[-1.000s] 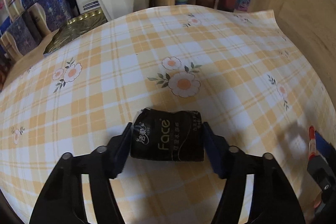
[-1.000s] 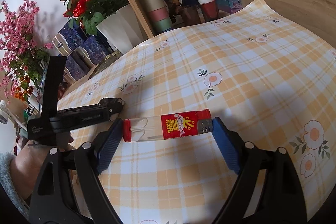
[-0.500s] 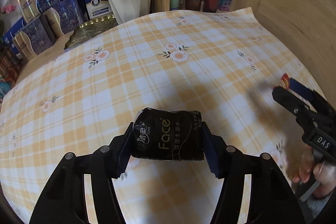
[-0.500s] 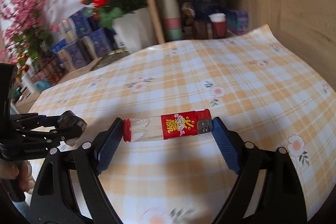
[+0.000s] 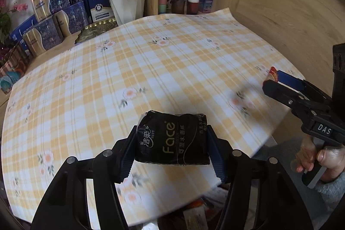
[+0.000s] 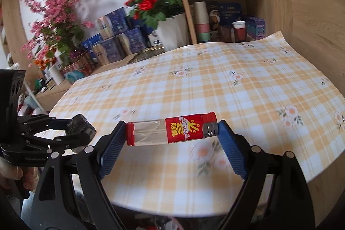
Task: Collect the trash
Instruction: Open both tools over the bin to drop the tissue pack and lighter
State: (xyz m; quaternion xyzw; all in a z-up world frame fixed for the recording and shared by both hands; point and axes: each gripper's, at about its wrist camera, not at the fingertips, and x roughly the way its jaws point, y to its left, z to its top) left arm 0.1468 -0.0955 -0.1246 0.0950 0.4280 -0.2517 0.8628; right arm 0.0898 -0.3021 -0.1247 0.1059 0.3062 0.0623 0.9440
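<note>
My left gripper [image 5: 172,147] is shut on a black tissue pack [image 5: 172,140] marked "Face", held crosswise above the near edge of the table. My right gripper [image 6: 171,133] is shut endwise on a red and clear lighter [image 6: 172,132], lifted over the table's front edge. In the left wrist view the right gripper [image 5: 278,81] shows at the right with a hand on its handle and the lighter's red end [image 5: 272,74] peeking out. In the right wrist view the left gripper [image 6: 73,130] appears at the left, still carrying the black pack [image 6: 80,125].
The table has a yellow plaid flowered cloth [image 5: 172,61]. At the back stand a white pot of red roses [image 5: 127,3], blue and gold boxes [image 5: 49,14] and a wooden shelf with stacked cups [image 6: 201,23]. Some crumpled items [image 5: 194,208] lie below the table's front edge.
Both grippers have pulled back toward the near table edge and risen, each keeping its object. More of the shelf, flowers and the space below the table edge has come into view.
</note>
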